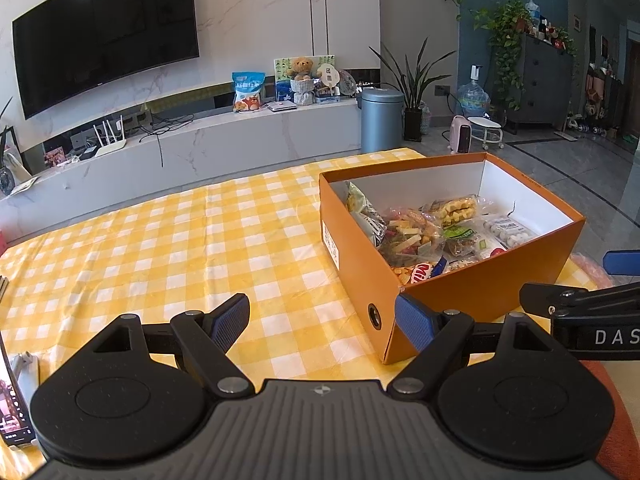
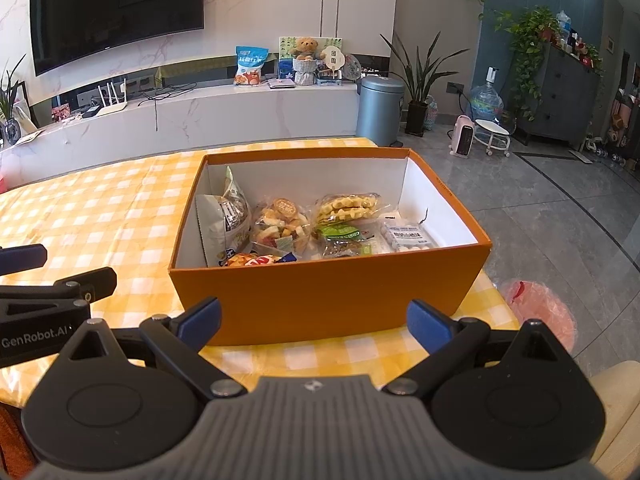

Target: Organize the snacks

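Note:
An orange cardboard box (image 2: 328, 300) stands on the yellow checked tablecloth (image 1: 180, 248) and also shows in the left wrist view (image 1: 480, 292). It holds several packaged snacks: a waffle pack (image 2: 346, 207), a mixed candy bag (image 2: 282, 230), a white pack of round sweets (image 2: 408, 236) and a grey-white bag (image 2: 222, 220). My left gripper (image 1: 322, 322) is open and empty, low over the cloth at the box's near left corner. My right gripper (image 2: 314, 324) is open and empty, just in front of the box's near wall.
A white TV bench (image 2: 180, 128) with a router, a blue snack bag (image 2: 250, 65) and a teddy bear lines the far wall. A grey bin (image 2: 379, 108) and plants stand on the floor to the right. A pink bag (image 2: 540, 304) lies off the table's right edge.

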`<state>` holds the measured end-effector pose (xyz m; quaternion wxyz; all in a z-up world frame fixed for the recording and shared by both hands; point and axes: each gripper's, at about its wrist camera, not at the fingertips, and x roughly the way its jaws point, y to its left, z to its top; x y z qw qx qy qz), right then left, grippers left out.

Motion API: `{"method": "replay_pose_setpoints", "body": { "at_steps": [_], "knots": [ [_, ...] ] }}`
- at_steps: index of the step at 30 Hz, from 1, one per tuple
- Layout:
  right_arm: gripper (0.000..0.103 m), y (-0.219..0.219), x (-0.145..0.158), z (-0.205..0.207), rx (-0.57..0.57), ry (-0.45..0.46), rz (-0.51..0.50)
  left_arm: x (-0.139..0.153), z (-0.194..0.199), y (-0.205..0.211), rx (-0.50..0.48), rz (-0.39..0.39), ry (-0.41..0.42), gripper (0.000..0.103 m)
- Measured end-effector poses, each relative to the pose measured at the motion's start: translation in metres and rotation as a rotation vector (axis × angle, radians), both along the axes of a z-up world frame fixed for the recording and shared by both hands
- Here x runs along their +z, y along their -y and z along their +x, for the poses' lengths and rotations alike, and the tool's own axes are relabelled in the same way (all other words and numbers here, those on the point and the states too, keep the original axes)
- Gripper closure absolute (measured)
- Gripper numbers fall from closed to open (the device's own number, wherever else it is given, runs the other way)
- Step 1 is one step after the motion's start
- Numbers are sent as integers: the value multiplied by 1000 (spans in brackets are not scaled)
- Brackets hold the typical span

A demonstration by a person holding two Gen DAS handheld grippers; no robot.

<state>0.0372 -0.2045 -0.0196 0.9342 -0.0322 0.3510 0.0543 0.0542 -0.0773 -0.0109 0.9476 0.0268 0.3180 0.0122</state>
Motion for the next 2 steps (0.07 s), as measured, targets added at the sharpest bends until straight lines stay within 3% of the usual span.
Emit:
{"method": "replay_pose_setpoints", "body": {
  "at_steps": [2],
  "knots": [
    [6,-1,0,0,2,-2,0,0,0,0,-2,0,-2,6]
  ]
}}
